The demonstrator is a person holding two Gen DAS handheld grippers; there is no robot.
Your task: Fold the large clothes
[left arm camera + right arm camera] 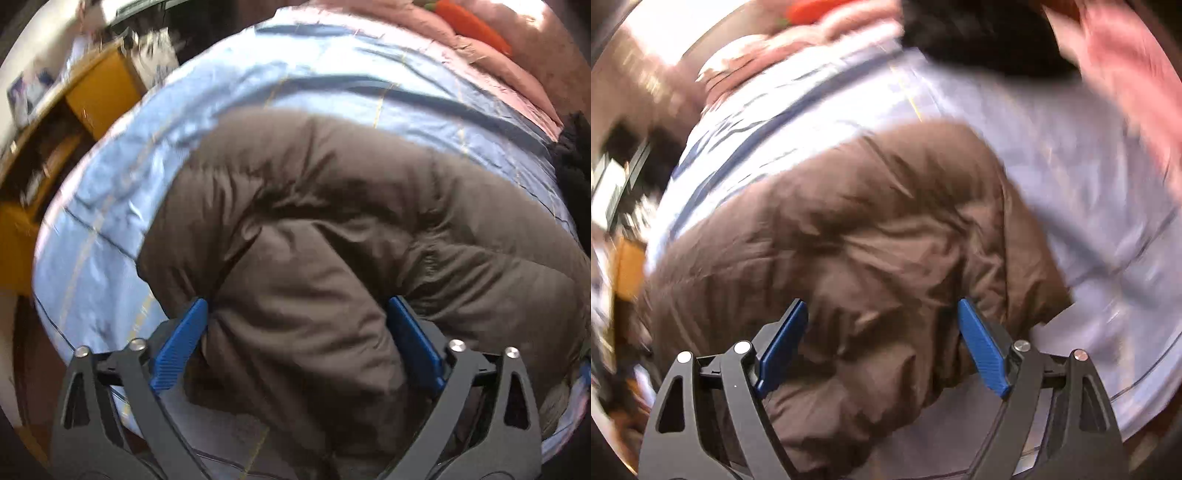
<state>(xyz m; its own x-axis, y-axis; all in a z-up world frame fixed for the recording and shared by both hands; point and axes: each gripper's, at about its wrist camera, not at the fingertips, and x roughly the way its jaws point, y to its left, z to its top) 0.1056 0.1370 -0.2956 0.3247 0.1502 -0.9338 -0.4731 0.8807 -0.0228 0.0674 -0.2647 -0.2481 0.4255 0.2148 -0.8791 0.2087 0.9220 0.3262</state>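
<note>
Left wrist view: at the far left a yellow cabinet [103, 92] is smeared by motion, and its contents cannot be read. A blue sheet [110, 206] with thin dark and yellow lines covers the bed. On the sheet lies the jacket [332, 229], brown, puffy and quilted, heaped in thick rolls with deep creases; no collar, zip or cuff can be made out, and its near end is cut off by the lower frame edge. The left hand-held gripper [295, 347] points down at it with jaws wide apart; a fold of the jacket bulges between the blue pads [181, 343], and whether the pads press on it cannot be told. At the upper right a pink blanket [517, 62] carries an orange item [476, 24], partly cut off, and a black cloth [576, 162] runs out of frame. Right wrist view: heavily blurred, the room at left unreadable. The jacket [868, 229] fills the centre on the sheet [1071, 184], its right edge rounded and its surface wrinkled. The right hand-held gripper [882, 347] has its jaws apart above the jacket, fabric showing between the pads [982, 354] without visible clamping.
</note>
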